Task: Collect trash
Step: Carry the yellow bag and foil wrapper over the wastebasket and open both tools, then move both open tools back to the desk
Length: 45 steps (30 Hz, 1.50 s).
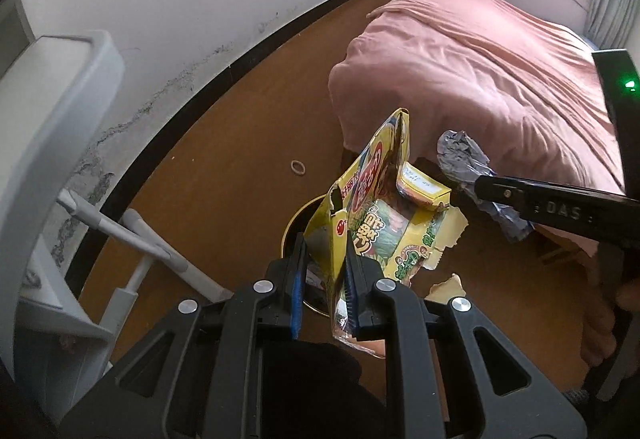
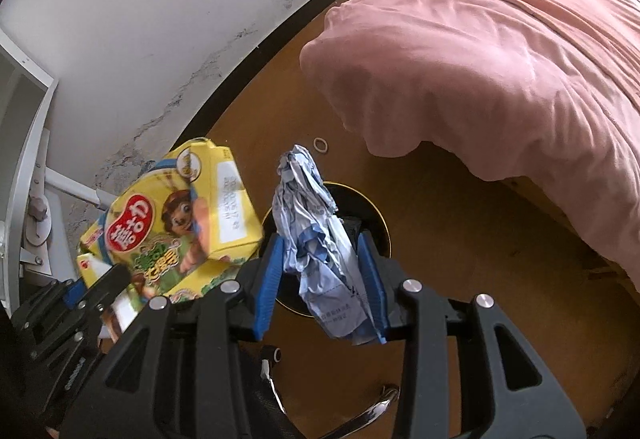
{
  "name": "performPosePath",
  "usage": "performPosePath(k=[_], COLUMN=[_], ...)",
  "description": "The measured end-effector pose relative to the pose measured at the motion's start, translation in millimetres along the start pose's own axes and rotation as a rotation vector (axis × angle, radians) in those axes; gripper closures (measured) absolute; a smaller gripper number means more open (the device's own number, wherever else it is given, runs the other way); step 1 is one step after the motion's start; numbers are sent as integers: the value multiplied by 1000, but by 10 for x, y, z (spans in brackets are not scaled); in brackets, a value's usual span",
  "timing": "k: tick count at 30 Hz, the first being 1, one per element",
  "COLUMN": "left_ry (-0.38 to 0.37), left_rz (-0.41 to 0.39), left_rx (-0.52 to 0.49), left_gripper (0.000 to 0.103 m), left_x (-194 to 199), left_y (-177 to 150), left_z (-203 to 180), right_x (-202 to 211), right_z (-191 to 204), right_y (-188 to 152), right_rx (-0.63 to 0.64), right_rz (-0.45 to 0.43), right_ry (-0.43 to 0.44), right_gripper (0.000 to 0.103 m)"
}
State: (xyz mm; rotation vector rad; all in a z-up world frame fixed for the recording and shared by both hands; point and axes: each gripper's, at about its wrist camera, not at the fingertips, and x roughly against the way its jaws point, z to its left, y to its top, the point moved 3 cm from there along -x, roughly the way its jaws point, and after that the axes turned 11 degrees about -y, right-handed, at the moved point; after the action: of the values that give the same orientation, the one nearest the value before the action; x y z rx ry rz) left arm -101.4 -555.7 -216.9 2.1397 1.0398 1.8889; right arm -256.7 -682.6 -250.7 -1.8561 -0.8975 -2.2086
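Observation:
My left gripper is shut on a torn yellow snack box and holds it above a round black trash bin with a gold rim on the floor. My right gripper is shut on a crumpled blue paper wrapper, also above the bin. The box shows at the left of the right wrist view. The wrapper and the right gripper's finger show at the right of the left wrist view.
A bed with a pink cover stands to the right, close to the bin. A small ring lies on the brown floor. A white chair or frame stands at the left by the wall.

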Motion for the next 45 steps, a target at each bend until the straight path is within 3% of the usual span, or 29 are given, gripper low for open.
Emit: performPosePath(k=[9,11,12,13,14,15,22,27,30,33,36,41,45], left_ry=[-19,-20,-13,-5,1,3,-36,-103,-124,-120,-58,187,287], left_rz=[20,21,20,11,-1,-1,6,-39,-97,-183,-247,-310,-367], left_rx=[6,3,3,2,-1,-3,-5,-44,-78,-96,-63,93,263], left_gripper=[85,75,53,39,39,39,39,34,23,15,14,14,14], left_x=[-92,-130,-133,-122,-108,-105,10,487,920,1487,2002,2676,3093], left_y=[40,71,79,87,97,100,74,22,-18,-99,-239,-572,-905], left_z=[24,14,18,23,26,31,-5,-95,-99,71,506,1663,2552], right_x=[37,20,12,2,2,11,105,376,701,1050,1320,1622,1721], right_z=[98,112,122,129,136,146,198,302,471,764,1210,2351,3538], right_y=[38,60,64,71,68,64,49,49,28,-18,-94,-216,-358], right_rx=[6,7,8,12,17,22,43,81,109,159,231,432,637], right_rz=[-24,-27,-27,-26,-27,-31,-64,-137,-198,-263,-287,-291,-259], right_ry=[50,54,54,52,52,50,34,25,64,115,190,342,467], right_gripper=[64,61,58,54,46,45,45,45,43,38,38,38,38])
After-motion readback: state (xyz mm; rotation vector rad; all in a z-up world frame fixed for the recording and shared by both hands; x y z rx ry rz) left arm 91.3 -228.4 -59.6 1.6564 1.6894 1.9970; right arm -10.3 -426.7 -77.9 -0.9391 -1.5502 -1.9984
